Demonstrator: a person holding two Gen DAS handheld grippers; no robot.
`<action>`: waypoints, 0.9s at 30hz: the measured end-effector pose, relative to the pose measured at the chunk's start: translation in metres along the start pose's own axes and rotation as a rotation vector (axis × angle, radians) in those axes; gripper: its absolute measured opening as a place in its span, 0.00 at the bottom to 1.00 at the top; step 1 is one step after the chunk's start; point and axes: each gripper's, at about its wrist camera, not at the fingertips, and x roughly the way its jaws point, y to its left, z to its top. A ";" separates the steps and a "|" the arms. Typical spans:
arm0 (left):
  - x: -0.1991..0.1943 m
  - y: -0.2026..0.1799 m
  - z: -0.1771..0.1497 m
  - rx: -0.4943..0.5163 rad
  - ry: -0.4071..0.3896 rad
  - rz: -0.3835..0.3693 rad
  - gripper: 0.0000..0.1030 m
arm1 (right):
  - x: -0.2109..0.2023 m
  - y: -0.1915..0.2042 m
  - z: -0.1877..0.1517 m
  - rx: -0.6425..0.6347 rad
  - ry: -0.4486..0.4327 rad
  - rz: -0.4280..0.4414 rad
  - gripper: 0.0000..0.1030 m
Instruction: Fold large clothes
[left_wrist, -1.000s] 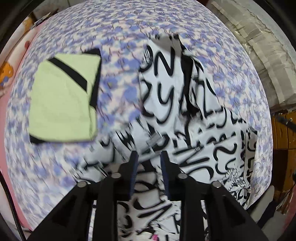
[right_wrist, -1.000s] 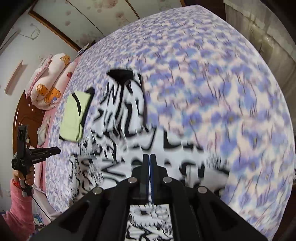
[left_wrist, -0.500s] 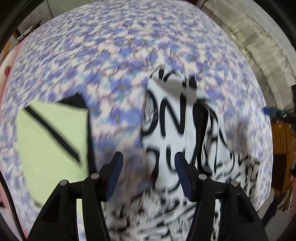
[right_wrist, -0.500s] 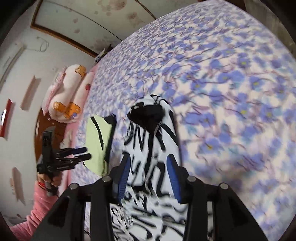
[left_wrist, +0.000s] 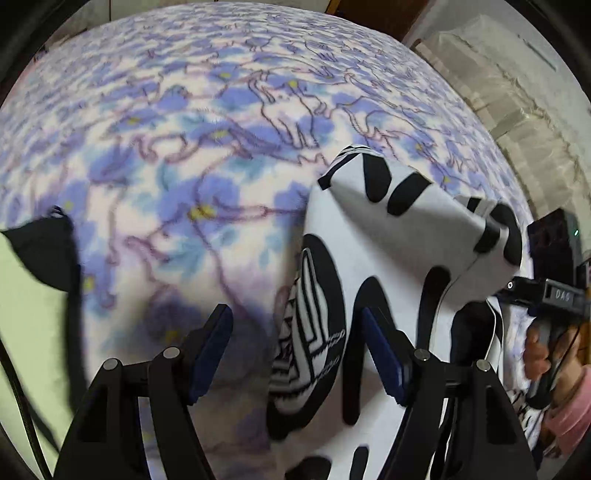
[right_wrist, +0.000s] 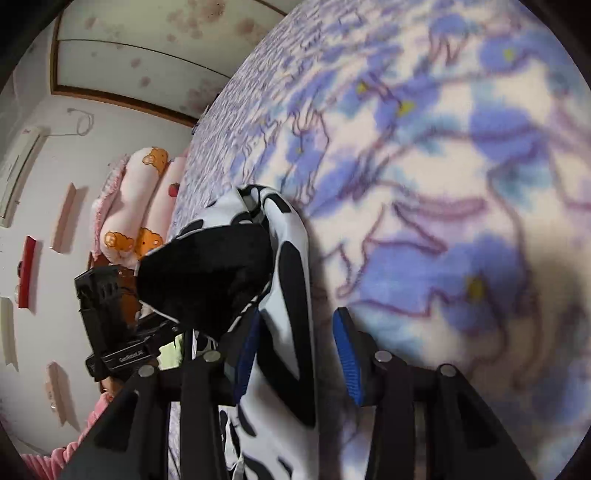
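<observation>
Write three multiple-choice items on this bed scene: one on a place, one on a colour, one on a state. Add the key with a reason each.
1. Where does the black-and-white printed garment lie?
A. on a wooden floor
B. on the floral bedspread
C. on a chair

2. What colour is the folded garment at the left edge of the left wrist view?
A. red
B. pale green with black trim
C. orange

3. How do the left gripper jaws stand?
A. open
B. shut on the garment
C. shut on nothing

Key: 1 B, blue flowers surround the cloth; 2 B, its green panel shows beside a black edge; 3 A, a wide gap separates the blue pads.
</observation>
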 end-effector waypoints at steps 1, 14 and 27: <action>0.005 0.002 0.000 -0.014 -0.009 -0.030 0.69 | 0.002 -0.002 0.001 0.001 -0.013 0.028 0.40; 0.031 -0.004 0.012 -0.125 -0.042 -0.146 0.14 | 0.018 -0.007 0.002 0.036 -0.069 0.131 0.03; -0.103 -0.046 -0.008 -0.051 -0.251 -0.240 0.06 | -0.062 0.081 -0.021 -0.126 -0.154 0.211 0.02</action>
